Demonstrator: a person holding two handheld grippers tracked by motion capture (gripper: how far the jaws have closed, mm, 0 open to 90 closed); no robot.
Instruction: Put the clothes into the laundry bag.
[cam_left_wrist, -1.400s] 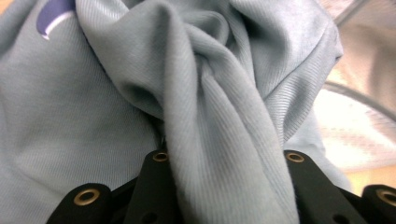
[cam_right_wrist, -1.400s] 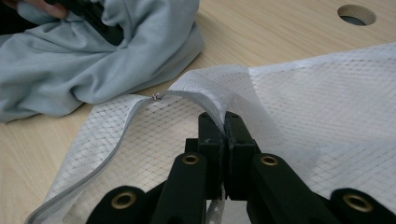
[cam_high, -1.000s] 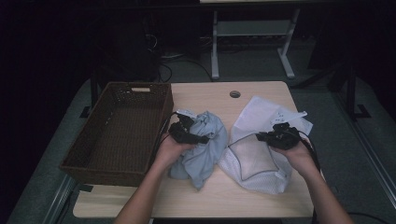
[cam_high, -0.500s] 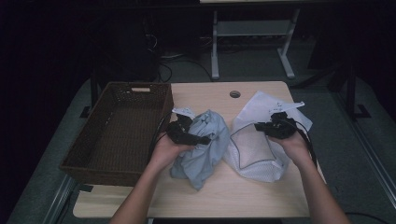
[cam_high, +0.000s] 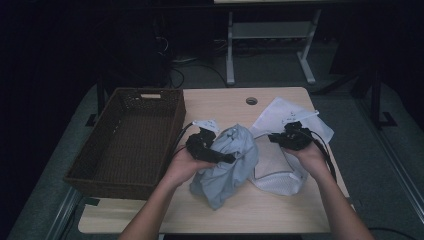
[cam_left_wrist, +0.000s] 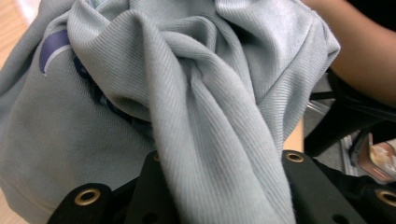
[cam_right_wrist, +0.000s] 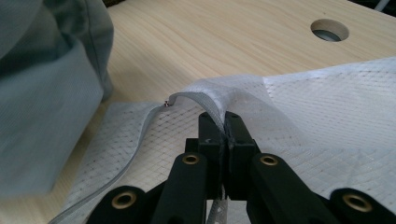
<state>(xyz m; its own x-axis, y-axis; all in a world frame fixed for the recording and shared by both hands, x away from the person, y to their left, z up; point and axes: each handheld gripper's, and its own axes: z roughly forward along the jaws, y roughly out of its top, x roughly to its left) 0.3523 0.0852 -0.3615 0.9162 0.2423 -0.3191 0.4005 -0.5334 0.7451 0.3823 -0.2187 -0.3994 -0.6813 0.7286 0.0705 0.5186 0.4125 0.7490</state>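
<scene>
The grey garment lies bunched on the surface, and a thick fold of it runs between the jaws of the left gripper, which are closed on the cloth. In the left gripper view the ribbed fabric hangs in front of the gripper and covers almost everything ahead of it.

Just beside the garment, on the side of the right gripper, lies the white mesh bag. The right gripper has its jaws pressed fully together on the raised rim of this bag, so the rim stands up a little from the surface. The rest of the mesh spreads flat around and behind this gripper.

Between the two grippers the garment and the bag touch or overlap; I cannot tell which. Ahead of the right gripper there is bare wood with a round cable hole, so there is open room there.

Beyond the left gripper, away from the garment, stands a brown wicker basket at the edge of the surface, near the gripper. A small white label lies just past the left gripper. The near edge of the surface is free. Around the surface the room is dark, with a white frame on the floor behind.
</scene>
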